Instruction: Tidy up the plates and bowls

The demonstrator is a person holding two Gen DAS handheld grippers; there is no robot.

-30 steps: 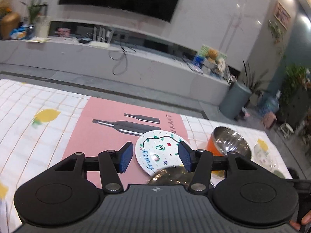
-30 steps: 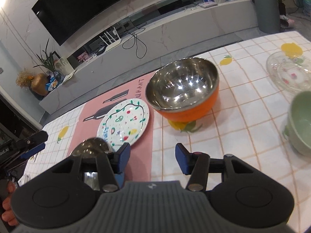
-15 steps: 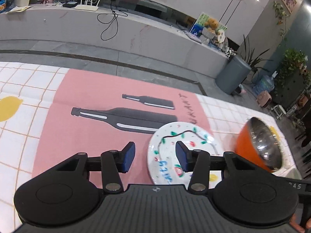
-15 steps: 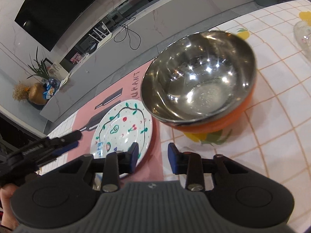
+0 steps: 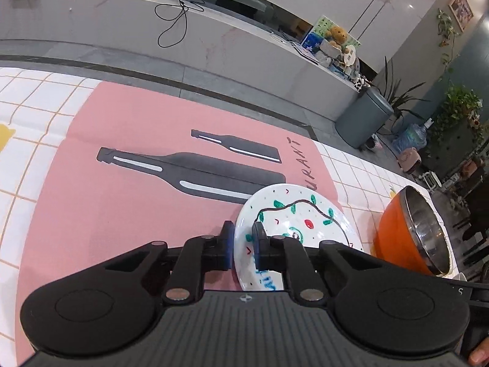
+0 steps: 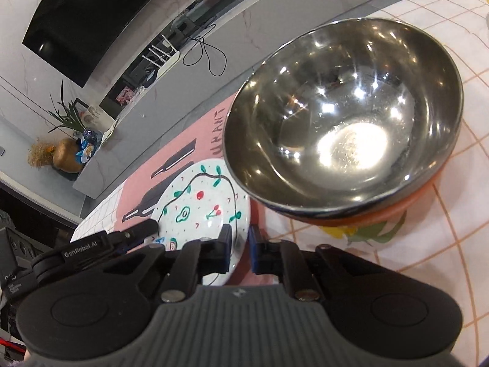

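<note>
Although both cameras look over the same table, only the left wrist view shows the left gripper [image 5: 243,241] with its jaws drawn narrow around the near left rim of the painted plate [image 5: 301,214], one pad outside the edge and one on the face, while the plate lies partly on the pink mat [image 5: 128,189] over the checked tablecloth [image 5: 36,91]. The right wrist view alone looks down into the steel bowl [image 6: 345,116] with its orange outer shell, standing on the tablecloth just right of the plate [image 6: 201,205]; there the right gripper [image 6: 240,249] straddles the plate's right rim with narrow jaws, and whether its pads actually press the rim cannot be told. The left gripper's fingers [image 6: 143,229] also show in that view at the plate's left edge. Half a second earlier both pairs of jaws stood wider and farther back from the plate, and the left pair had not yet closed around the rim. Writing that can be read: "GenRobot.AI" on the left gripper's arm in the right wrist view, the letters "URANT" on the mat beside two printed bottles, and partly hidden blue lettering on the plate that is not legible.
</note>
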